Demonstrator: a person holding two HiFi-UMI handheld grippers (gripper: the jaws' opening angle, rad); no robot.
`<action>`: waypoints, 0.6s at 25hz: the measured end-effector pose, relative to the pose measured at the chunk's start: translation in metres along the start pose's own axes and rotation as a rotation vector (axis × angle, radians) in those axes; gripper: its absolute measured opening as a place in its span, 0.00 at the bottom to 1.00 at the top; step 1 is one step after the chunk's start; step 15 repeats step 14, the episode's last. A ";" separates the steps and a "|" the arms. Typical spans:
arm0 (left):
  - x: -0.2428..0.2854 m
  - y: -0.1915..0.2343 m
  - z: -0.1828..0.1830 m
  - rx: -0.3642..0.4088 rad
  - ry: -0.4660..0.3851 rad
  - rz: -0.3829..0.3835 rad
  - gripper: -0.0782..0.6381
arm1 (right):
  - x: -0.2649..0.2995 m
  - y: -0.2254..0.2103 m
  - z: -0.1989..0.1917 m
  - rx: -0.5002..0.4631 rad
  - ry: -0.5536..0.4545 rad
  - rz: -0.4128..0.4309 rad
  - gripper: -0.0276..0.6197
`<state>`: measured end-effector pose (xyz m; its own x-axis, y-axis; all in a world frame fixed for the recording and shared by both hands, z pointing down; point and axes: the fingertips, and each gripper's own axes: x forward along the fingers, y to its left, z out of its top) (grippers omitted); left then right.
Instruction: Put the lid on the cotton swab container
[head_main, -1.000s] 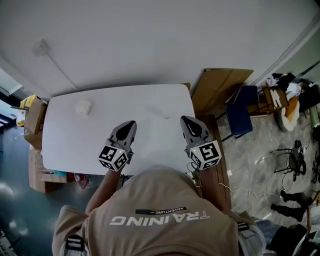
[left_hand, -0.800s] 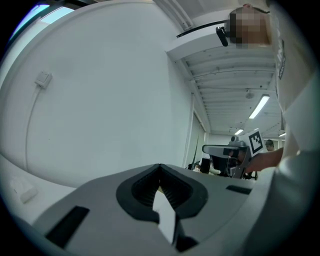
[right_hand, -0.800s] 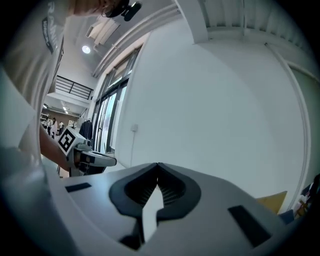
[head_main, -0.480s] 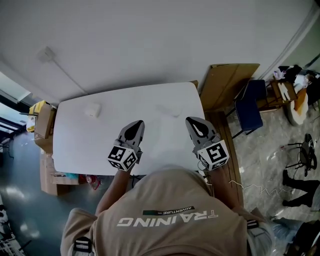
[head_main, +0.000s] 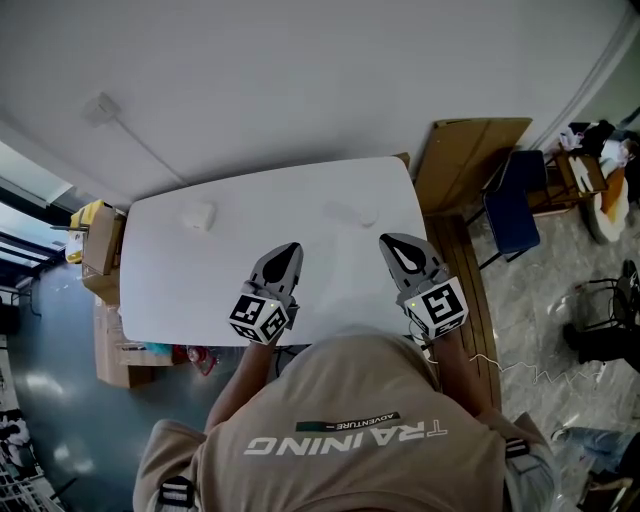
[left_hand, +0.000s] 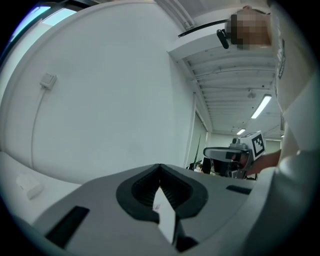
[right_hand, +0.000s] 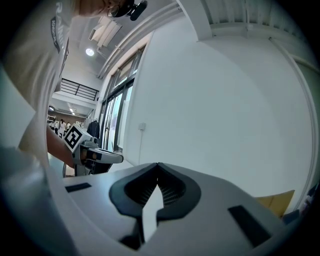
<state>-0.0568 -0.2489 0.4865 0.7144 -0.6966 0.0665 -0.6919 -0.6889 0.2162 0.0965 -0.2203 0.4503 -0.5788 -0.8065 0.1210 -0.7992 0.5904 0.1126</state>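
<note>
Table and side clutter
A white table (head_main: 180, 285) stood between a cardboard box (head_main: 103, 245) and a blue chair (head_main: 510, 215).

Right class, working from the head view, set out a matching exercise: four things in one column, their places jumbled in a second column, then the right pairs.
Things
1. left gripper
2. right gripper
3. small white item
4. blue chair

Places
A. off the table, to its right
B. over the table's near right part
C. lying on the table's far left part
D. over the table's near middle

Pairs: 1-D, 2-B, 3-C, 4-A
</note>
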 end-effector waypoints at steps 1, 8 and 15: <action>0.000 -0.001 -0.002 0.000 0.002 -0.001 0.13 | -0.001 0.001 -0.002 0.003 0.004 0.001 0.07; -0.001 -0.005 -0.006 -0.002 0.008 -0.011 0.13 | 0.000 0.008 -0.007 -0.047 0.020 0.002 0.07; -0.010 -0.001 -0.013 -0.017 0.009 0.007 0.13 | 0.000 0.016 -0.014 -0.036 0.032 0.012 0.07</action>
